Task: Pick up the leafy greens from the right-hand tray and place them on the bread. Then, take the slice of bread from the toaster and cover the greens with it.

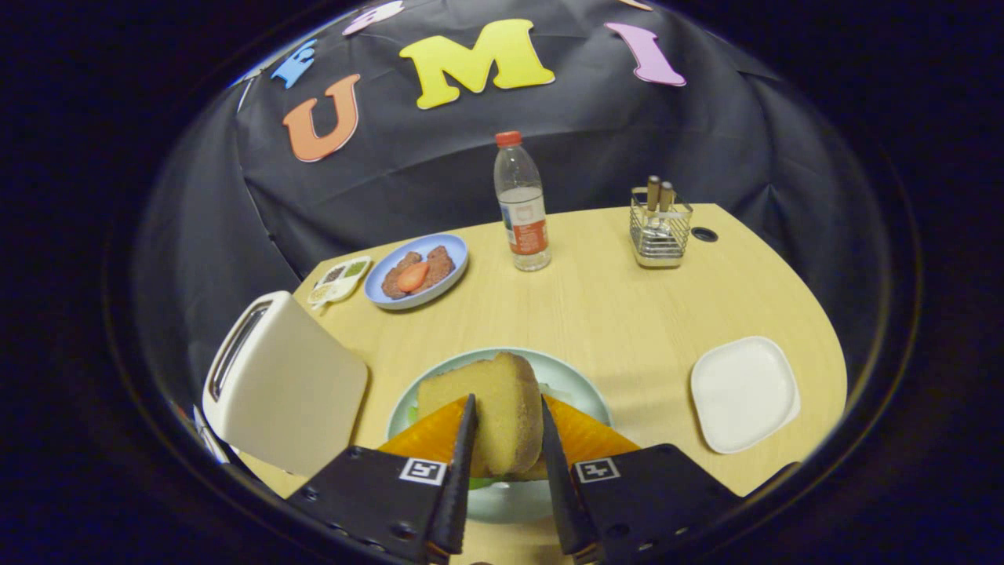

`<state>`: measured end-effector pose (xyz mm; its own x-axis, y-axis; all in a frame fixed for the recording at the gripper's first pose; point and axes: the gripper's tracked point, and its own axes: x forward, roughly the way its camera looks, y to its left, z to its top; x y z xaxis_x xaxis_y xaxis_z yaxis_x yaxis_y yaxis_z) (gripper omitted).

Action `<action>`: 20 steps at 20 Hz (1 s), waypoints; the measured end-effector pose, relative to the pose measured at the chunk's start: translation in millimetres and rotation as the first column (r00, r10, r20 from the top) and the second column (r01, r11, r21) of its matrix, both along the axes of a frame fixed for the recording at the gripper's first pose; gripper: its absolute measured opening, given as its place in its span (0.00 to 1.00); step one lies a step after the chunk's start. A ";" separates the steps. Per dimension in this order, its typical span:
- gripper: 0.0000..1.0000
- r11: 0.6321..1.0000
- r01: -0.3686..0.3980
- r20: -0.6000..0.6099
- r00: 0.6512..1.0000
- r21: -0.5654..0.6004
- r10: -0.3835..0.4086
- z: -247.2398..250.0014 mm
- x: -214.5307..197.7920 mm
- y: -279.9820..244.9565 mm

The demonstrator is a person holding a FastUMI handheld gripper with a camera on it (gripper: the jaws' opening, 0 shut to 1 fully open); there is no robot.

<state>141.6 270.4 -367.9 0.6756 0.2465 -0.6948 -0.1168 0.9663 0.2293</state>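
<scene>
At about nine o'clock from the fingers stood the toaster [282, 384], its slot dark and seemingly empty, near the table's [596, 314] left edge. Beyond it, toward eleven o'clock, lay a small sauce dish [340, 280] and just beside that a blue plate [416, 271] with brown patties and a red slice on top.

Dead ahead at twelve o'clock, the gripper [507, 439] had its jaws drawn narrow, both pressing on the slice of bread [490, 416], which was held tilted on edge over the pale green plate [576, 384]. A sliver of the leafy greens [480, 482] showed beneath it, with more bread apparently under that; how squarely the stack sat I could not tell. Far beyond stood a water bottle [522, 204].

At one o'clock sat a wire holder [660, 231] with utensils. At three o'clock lay the white tray [743, 394], bare.

The risk from here, I judged: released while still on edge, the slice could topple off the greens or land askew. Pushing it flat could drag the greens sideways.
</scene>
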 end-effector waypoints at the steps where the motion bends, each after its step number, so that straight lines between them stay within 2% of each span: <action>1: 0.49 1.000 0.011 0.002 1.000 -0.028 -0.011 -2.1 2.7 -11.2; 3: 0.58 0.999 0.017 0.006 1.000 -0.046 -0.017 -0.1 2.5 -25.5; 4: 0.58 0.998 0.026 0.015 1.000 -0.054 -0.025 4.3 4.3 -34.2; 7: 0.78 0.997 0.047 0.087 0.995 -0.067 -0.041 37.8 7.1 -61.4; 10: 0.96 0.992 0.054 0.201 0.979 -0.118 -0.030 94.3 5.2 -98.2; 13: 0.98 0.985 0.084 0.329 0.944 -0.150 -0.031 165.1 -2.7 -139.1; 17: 0.98 0.974 0.148 0.499 0.865 -0.172 -0.044 259.2 -23.4 -194.6; 20: 0.98 0.975 0.170 0.576 0.815 -0.146 -0.056 312.0 -43.3 -219.3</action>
